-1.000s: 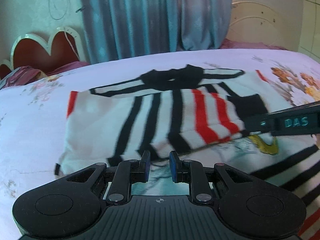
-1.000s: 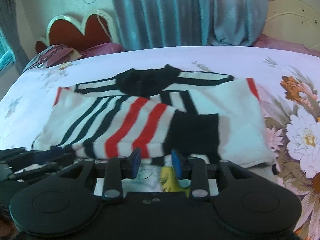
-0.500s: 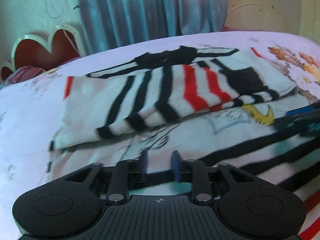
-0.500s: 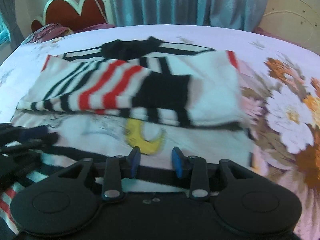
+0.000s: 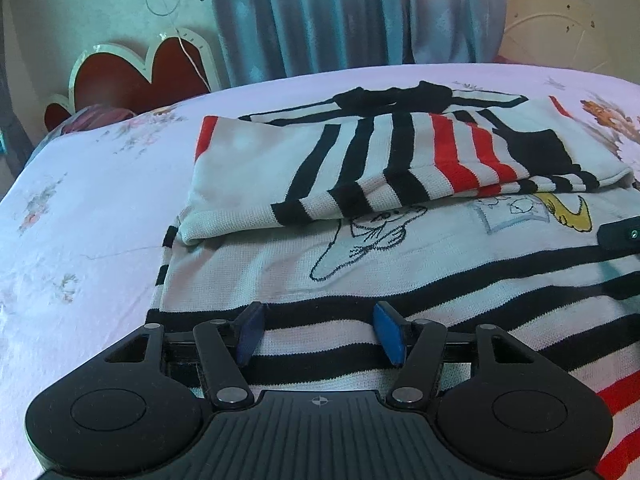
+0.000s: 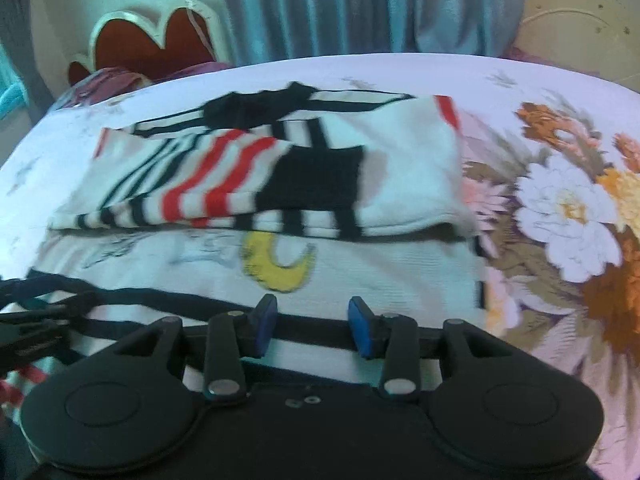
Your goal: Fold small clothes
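Left wrist view: my left gripper [image 5: 318,332] hangs with its blue-padded fingers [image 5: 249,332] spread wide and nothing between them, low over the near striped hem of the white knitted sweater with black and red stripes [image 5: 400,264]. The right gripper [image 6: 313,328] is likewise spread apart and empty, over the same hem further to the right; whether either one touches the knit I cannot tell. The sweater lies flat on the bed, its upper part folded down so both striped sleeves [image 5: 400,160] cross on top. Just beyond the fold edge sit a black line drawing [image 5: 360,236] and a yellow crescent moon [image 6: 280,260] (the right view is somewhat blurred). Around it spreads the pale pink floral bedsheet [image 5: 88,208], with large white and orange flowers [image 6: 568,208] on the right. Behind stand a red heart-shaped headboard [image 5: 140,76] and blue-grey curtains [image 5: 340,16].
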Tool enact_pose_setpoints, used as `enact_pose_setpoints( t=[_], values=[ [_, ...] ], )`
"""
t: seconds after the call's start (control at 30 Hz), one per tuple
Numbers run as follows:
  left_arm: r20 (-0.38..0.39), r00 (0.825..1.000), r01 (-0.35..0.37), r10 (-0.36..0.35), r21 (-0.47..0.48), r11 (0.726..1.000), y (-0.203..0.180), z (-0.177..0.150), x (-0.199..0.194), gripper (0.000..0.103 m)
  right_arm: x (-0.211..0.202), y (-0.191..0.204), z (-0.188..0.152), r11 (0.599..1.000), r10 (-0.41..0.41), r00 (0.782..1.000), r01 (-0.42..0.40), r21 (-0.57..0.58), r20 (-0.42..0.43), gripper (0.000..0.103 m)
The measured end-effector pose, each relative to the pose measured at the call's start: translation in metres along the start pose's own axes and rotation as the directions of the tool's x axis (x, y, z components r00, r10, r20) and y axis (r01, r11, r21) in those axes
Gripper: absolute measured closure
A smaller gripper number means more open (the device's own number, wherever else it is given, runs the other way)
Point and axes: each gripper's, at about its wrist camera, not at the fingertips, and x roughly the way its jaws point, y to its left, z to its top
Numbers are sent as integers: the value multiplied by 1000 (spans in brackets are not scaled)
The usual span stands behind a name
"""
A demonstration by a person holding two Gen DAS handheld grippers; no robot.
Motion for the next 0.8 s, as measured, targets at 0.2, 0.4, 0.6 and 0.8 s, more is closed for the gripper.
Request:
enact_pose_setpoints(
  t=[0.2, 0.4, 0.6, 0.8],
  values=[
    [-4, 1000, -14, 14, 4, 1000, -4, 1, -1, 43, -1, 31, -2, 996, 78, 997, -78, -42, -7, 65],
    [3, 1000, 14, -14, 14, 1000, -8, 5, -17, 43, -5, 54, -10, 993, 102, 995, -103, -49, -14, 65],
    [35, 993, 111, -112, 46, 993, -19, -2, -43, 43, -17, 65, -19, 995, 91, 996, -91, -35, 1, 65],
    [-14, 990, 141, -140, 63, 988, -11, -30, -47, 43, -20, 80, -39, 998, 31, 999, -33, -57, -31, 65]
  ],
)
